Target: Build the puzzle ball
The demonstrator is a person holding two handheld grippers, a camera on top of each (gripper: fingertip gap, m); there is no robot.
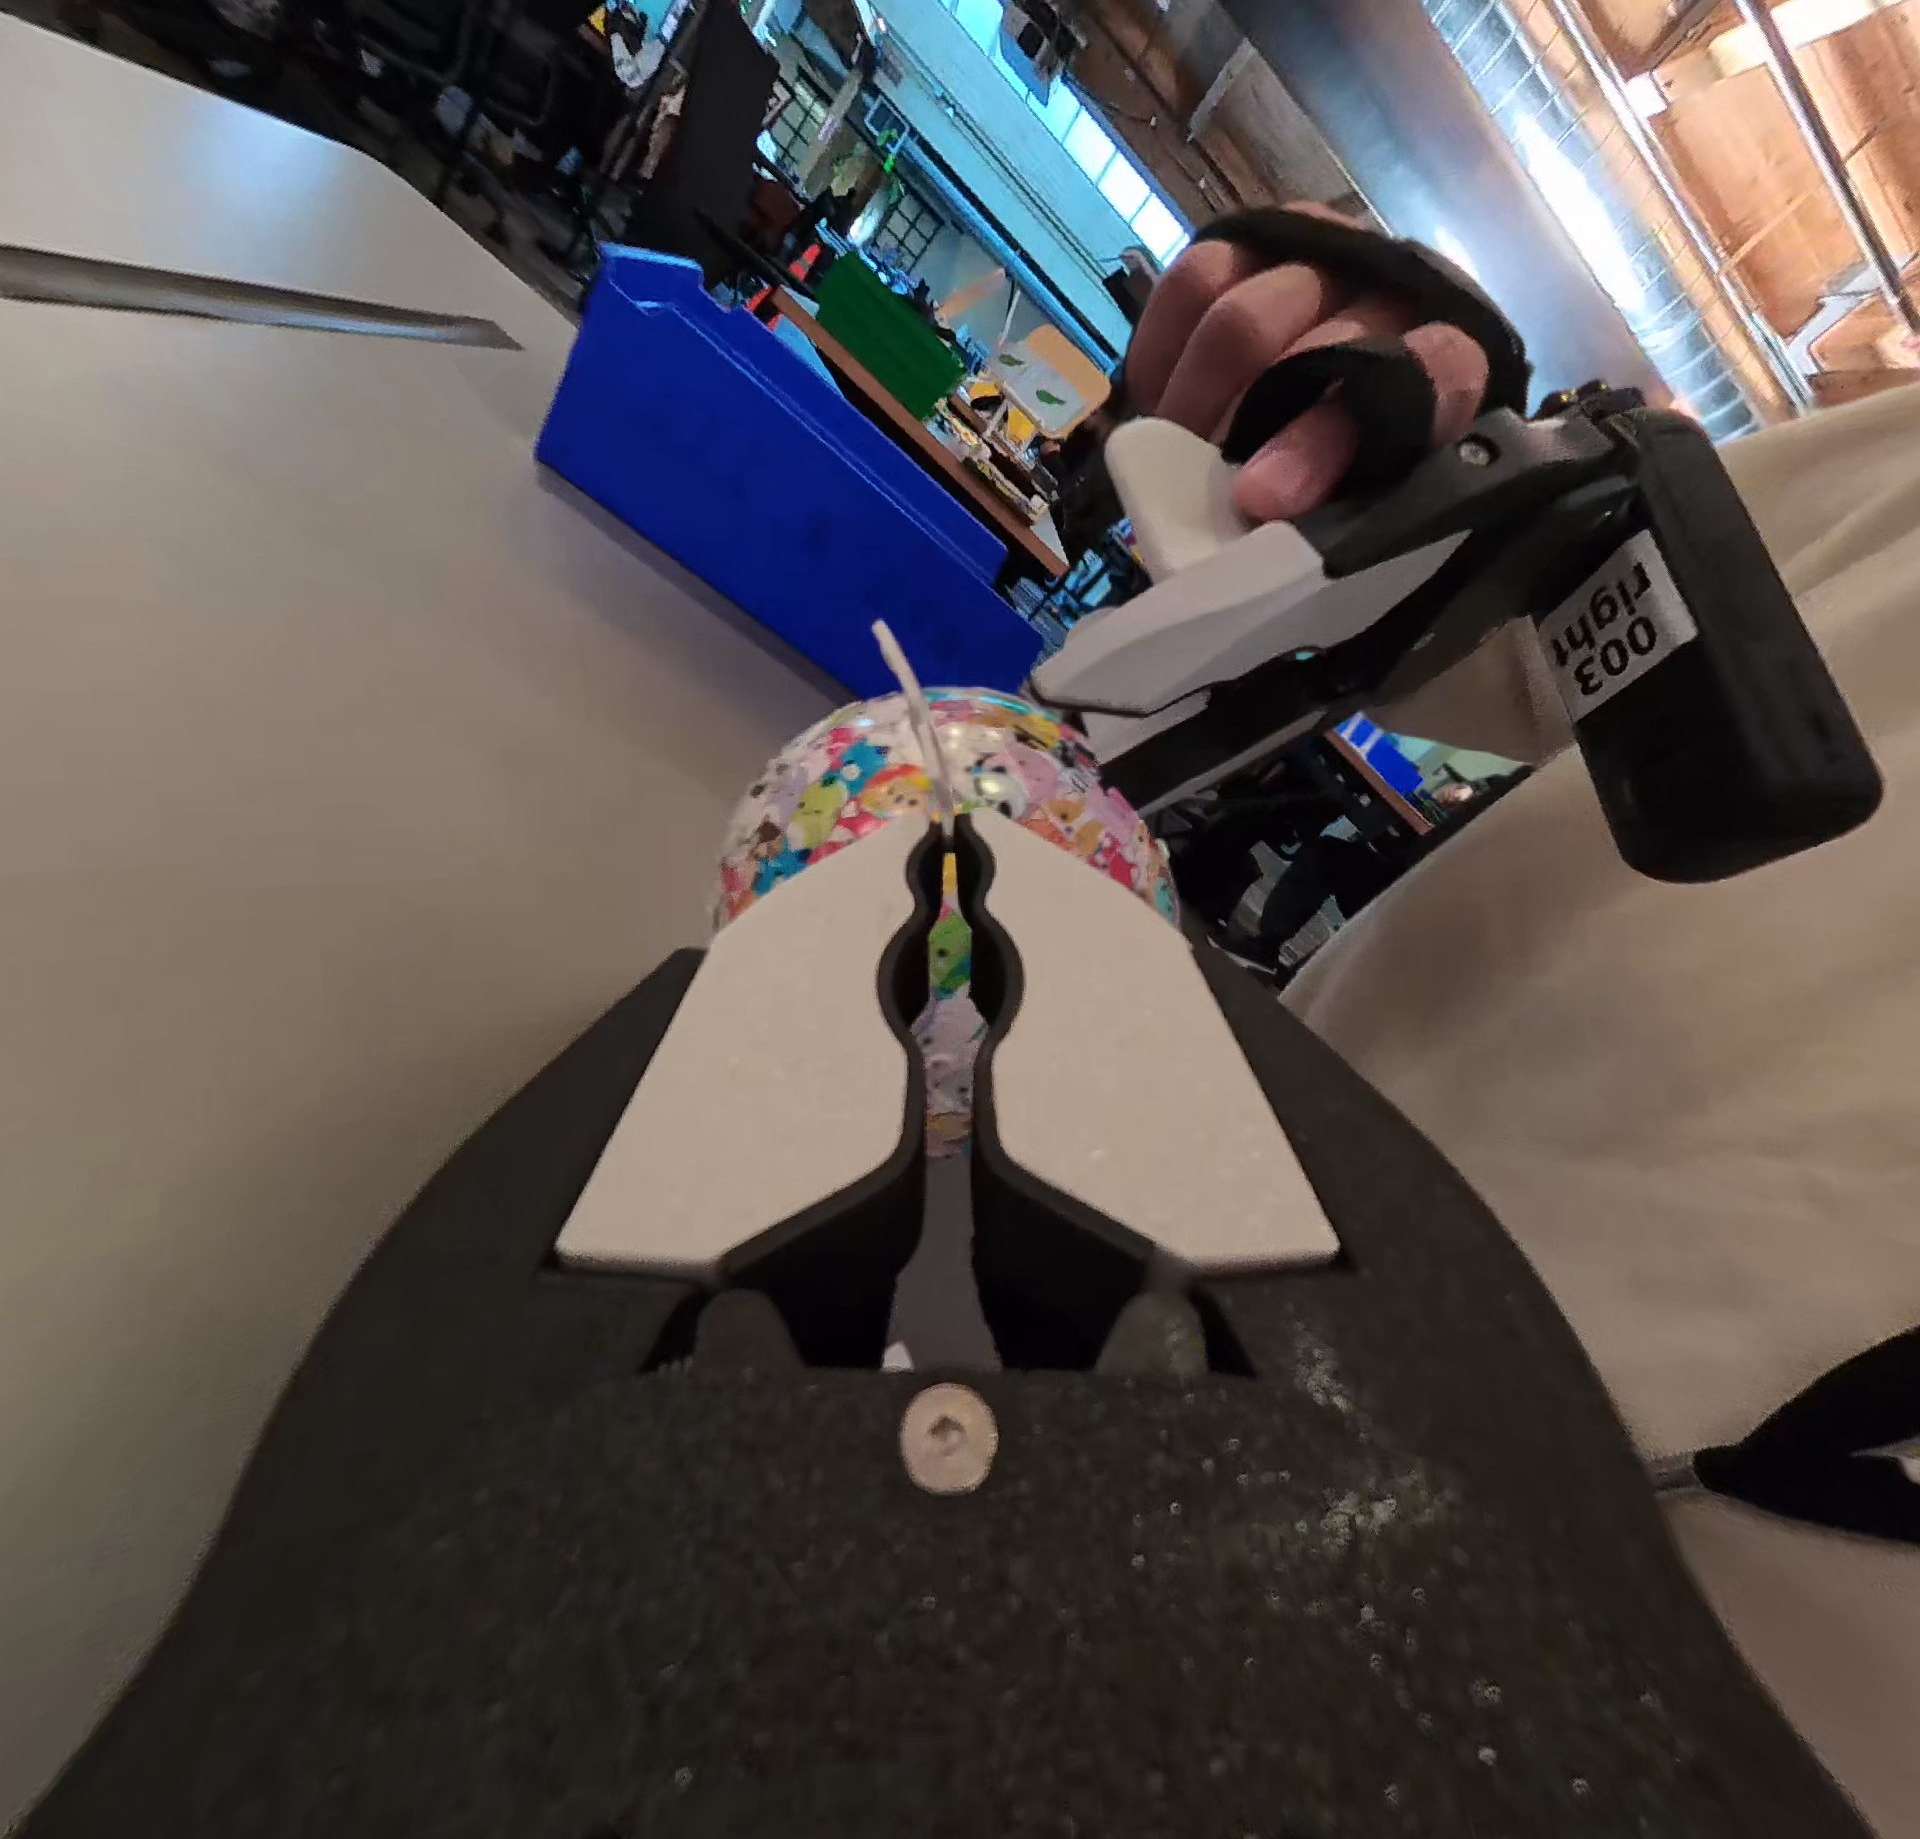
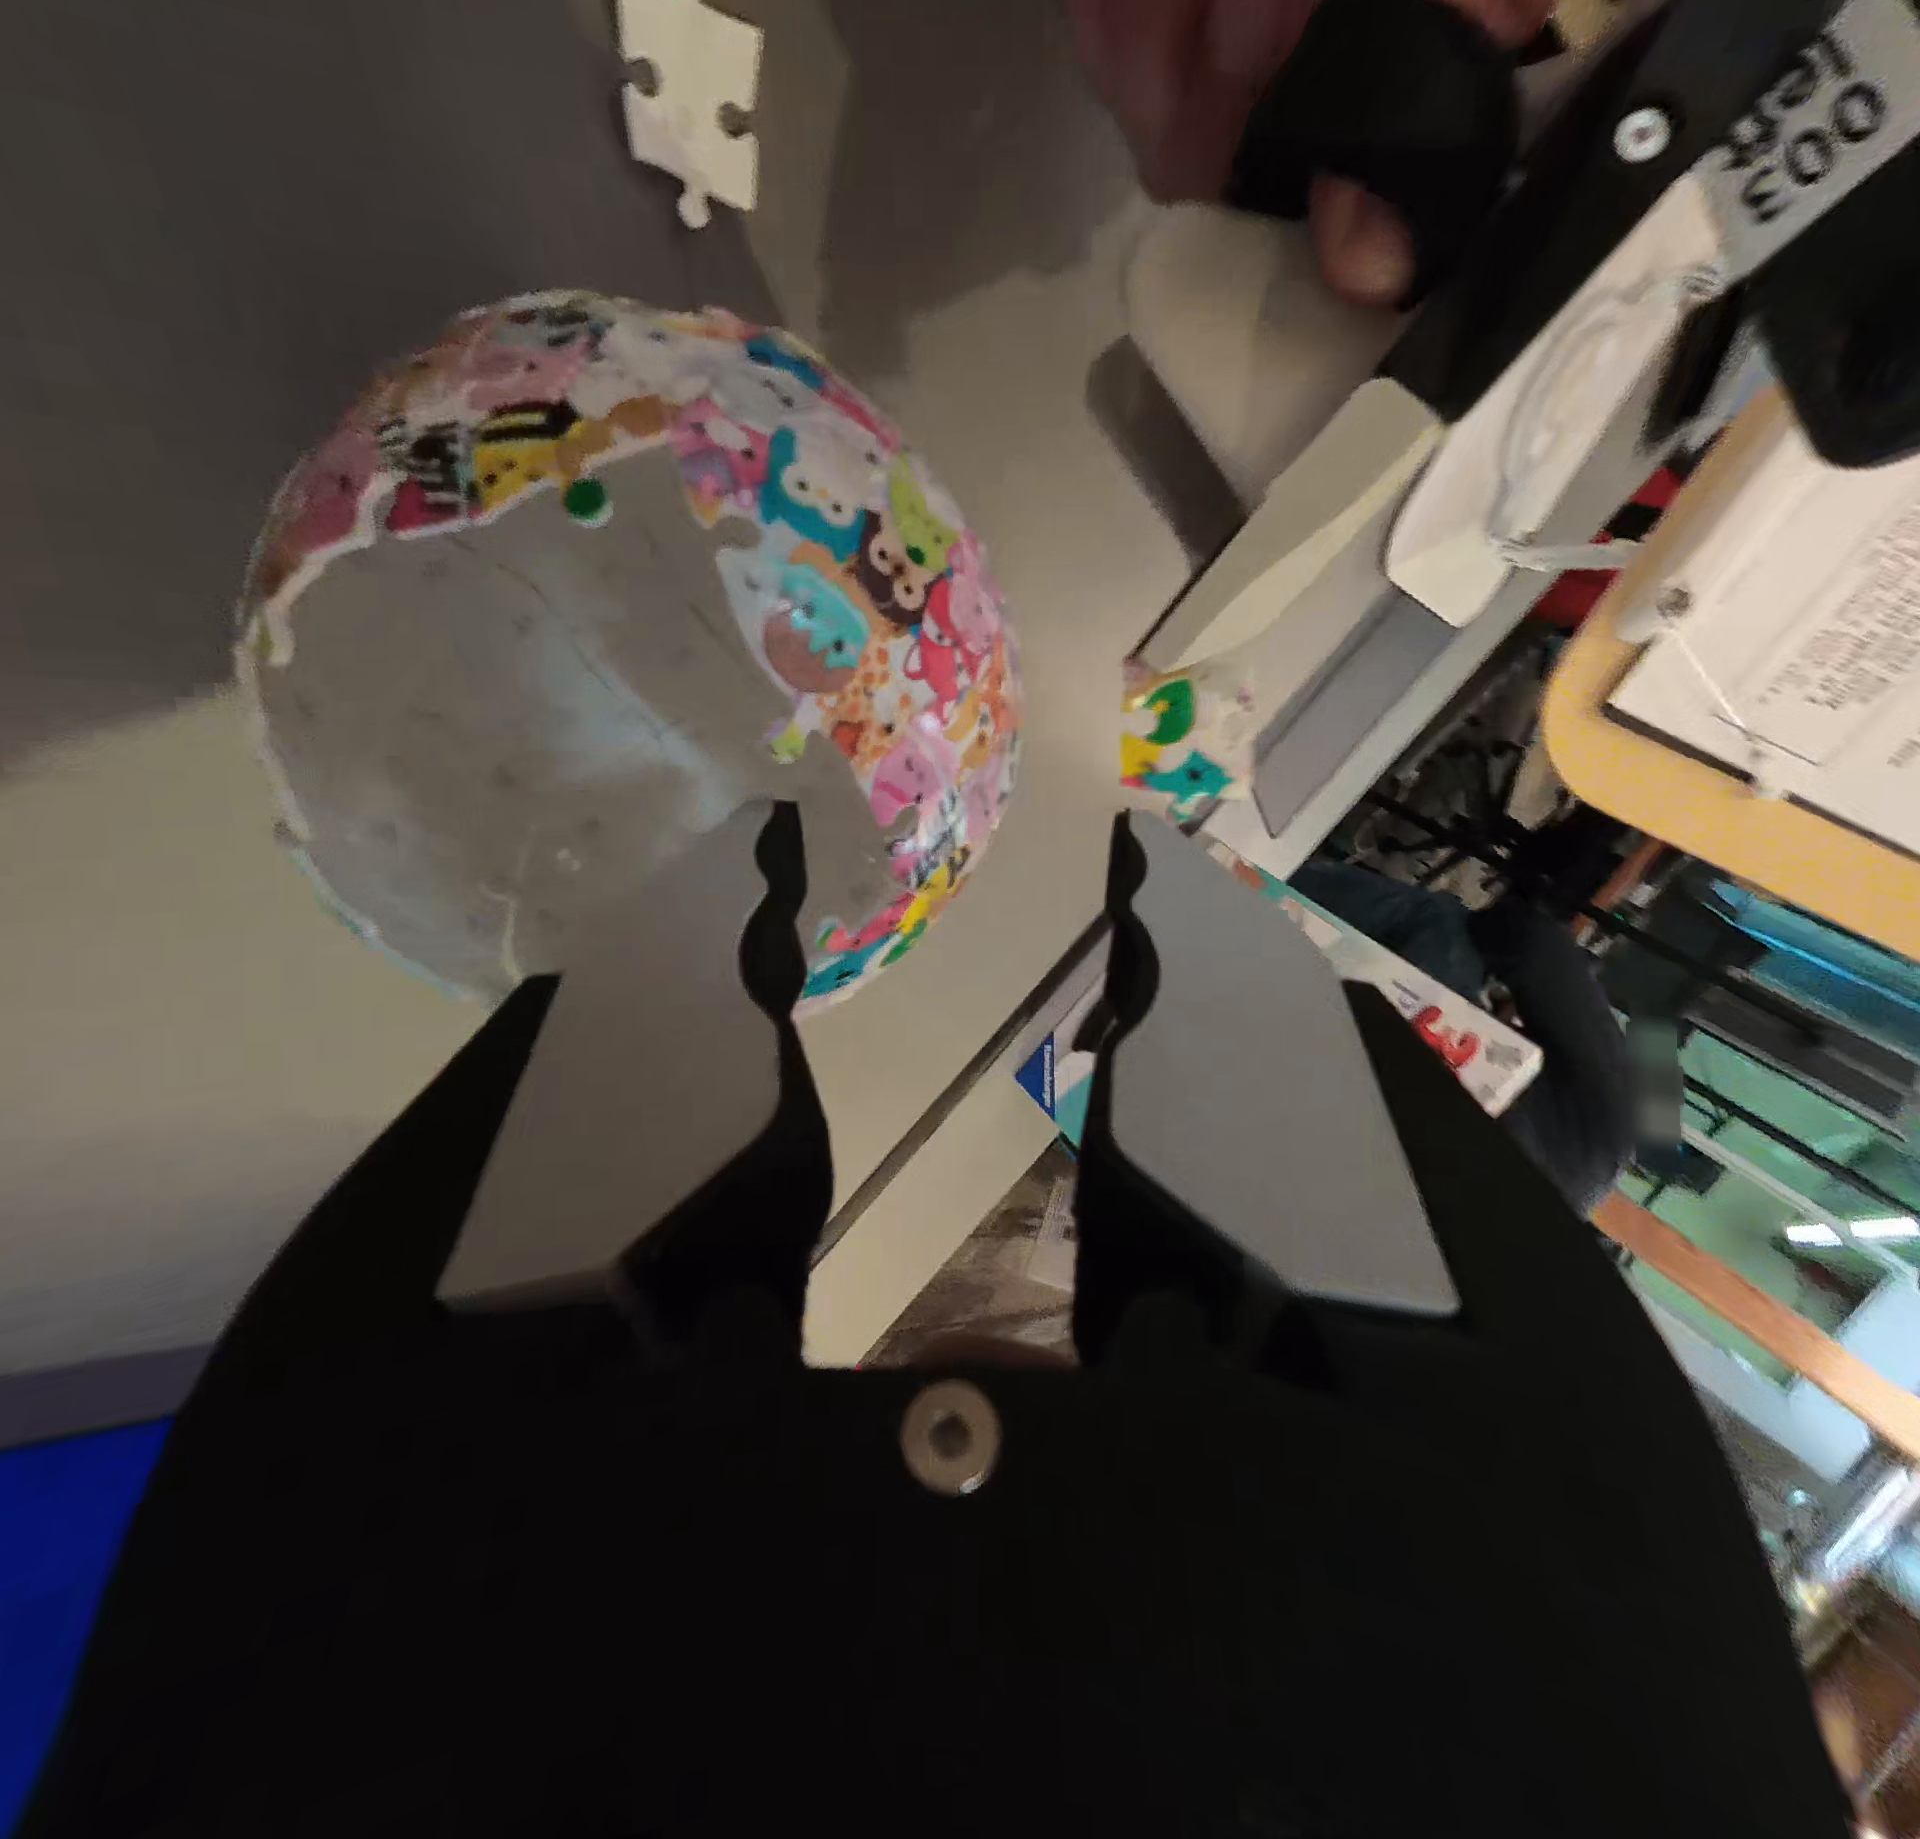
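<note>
**Desk:** Pinching what, exactly?

**Photographer:** A single printed puzzle piece (image 2: 1184, 740). The left gripper (image 1: 951, 823) has its jaws almost together on it and holds it edge-on, just short of the puzzle ball (image 1: 883, 781). My guess is that it is being lined up for the gap.

**Desk:** And the other tool?

**Photographer:** The right gripper (image 2: 951, 833) is spread wide and carries nothing. Its tips hang just beside the ball's open rim, probably ready to steady the shell while the piece goes in.

**Desk:** How far along is the ball?

**Photographer:** Partly built. Bright cartoon panels cover one side. A large opening shows the grey inside, so plenty seems left to do. It appears to sit on the white table (image 1: 260, 646), between the two tools.

**Desk:** Anything else on that table?

**Photographer:** A spare piece (image 2: 691, 75) lies blank side up, well apart from the ball. A blue bin (image 1: 748, 501) stands beyond it, and a printed box (image 2: 1455, 1041) lies at the table's edge.

**Desk:** The room?

**Photographer:** A big, busy workshop with timber overhead, tall windows and crowded benches behind.
</note>
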